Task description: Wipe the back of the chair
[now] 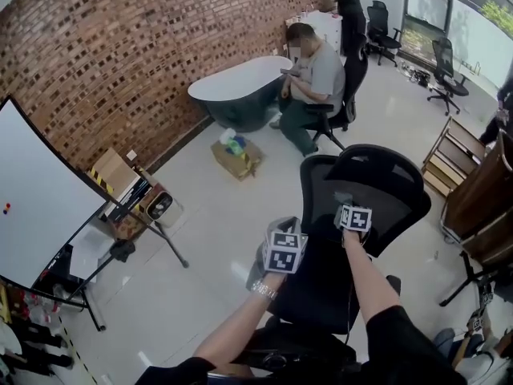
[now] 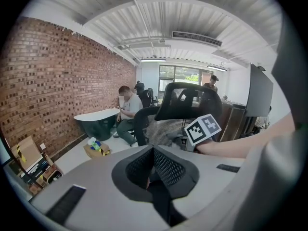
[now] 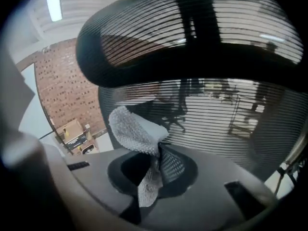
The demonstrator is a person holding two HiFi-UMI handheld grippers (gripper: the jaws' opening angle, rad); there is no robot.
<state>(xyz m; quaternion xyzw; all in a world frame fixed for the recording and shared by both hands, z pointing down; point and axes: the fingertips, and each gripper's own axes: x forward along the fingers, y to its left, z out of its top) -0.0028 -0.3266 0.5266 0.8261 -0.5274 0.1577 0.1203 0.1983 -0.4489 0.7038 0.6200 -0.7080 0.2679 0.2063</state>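
Right gripper view shows the right gripper (image 3: 156, 160) with its jaws squeezed shut on a white bumpy cloth (image 3: 134, 129). One end of the cloth hangs down between the jaws. The bigger end sticks up above them and leans to the left. Right past the jaws is the chair back (image 3: 231, 124), a see-through black net that fills most of the picture. The cloth is very near the net, but it is not clear if the two touch. Above the jaws, the black headrest (image 3: 192, 47) curves across the top.

In the left gripper view, the left gripper (image 2: 153, 165) has its two dark pads pressed together with nothing between them. Ahead of these jaws and a bit to the right is the right gripper's marker cube (image 2: 203, 129). The chair back stands just behind the cube. Far ahead and to the left, a person (image 2: 126, 105) sits beside a dark tub (image 2: 98, 121) by a brick wall (image 2: 57, 81). A small box (image 2: 96, 148) lies on the floor in front of the tub.

From the head view, both grippers are up at the chair back, the left gripper a little lower and just beside the right one.
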